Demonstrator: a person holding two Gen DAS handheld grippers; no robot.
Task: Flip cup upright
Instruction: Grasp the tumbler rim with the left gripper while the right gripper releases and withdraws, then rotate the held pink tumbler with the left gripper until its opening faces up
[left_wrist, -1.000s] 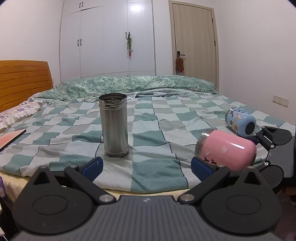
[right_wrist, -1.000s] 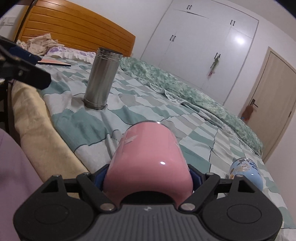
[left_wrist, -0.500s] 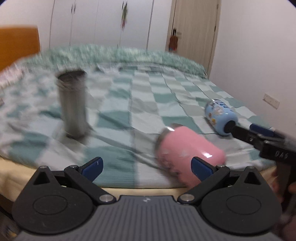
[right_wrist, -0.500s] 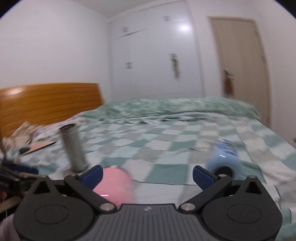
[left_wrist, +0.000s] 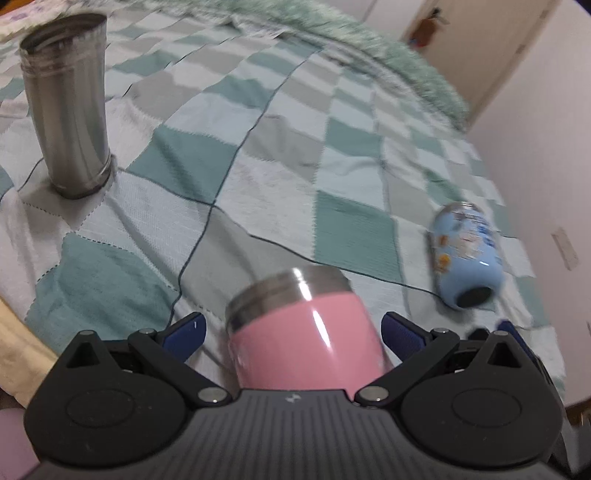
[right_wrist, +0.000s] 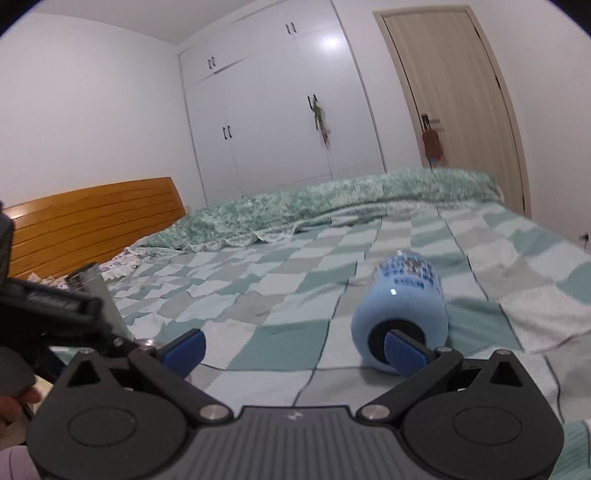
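Observation:
A pink cup (left_wrist: 306, 343) with a steel rim lies on its side on the checked bedspread (left_wrist: 258, 177), mouth pointing away. My left gripper (left_wrist: 291, 332) is open with the pink cup between its blue fingers, small gaps on both sides. A light blue printed cup (left_wrist: 465, 254) lies on its side to the right; it also shows in the right wrist view (right_wrist: 402, 314). My right gripper (right_wrist: 295, 347) is open and empty, its right finger (right_wrist: 406, 350) in front of the blue cup's base.
A steel tumbler (left_wrist: 68, 122) stands upright at the far left of the bed. A folded green quilt (right_wrist: 332, 199) lies along the far side. A wooden headboard (right_wrist: 92, 218), white wardrobe (right_wrist: 277, 110) and door (right_wrist: 461, 110) stand behind.
My right gripper let go of the pink cup and swung right to face the blue cup. My left gripper moved down and around the pink cup.

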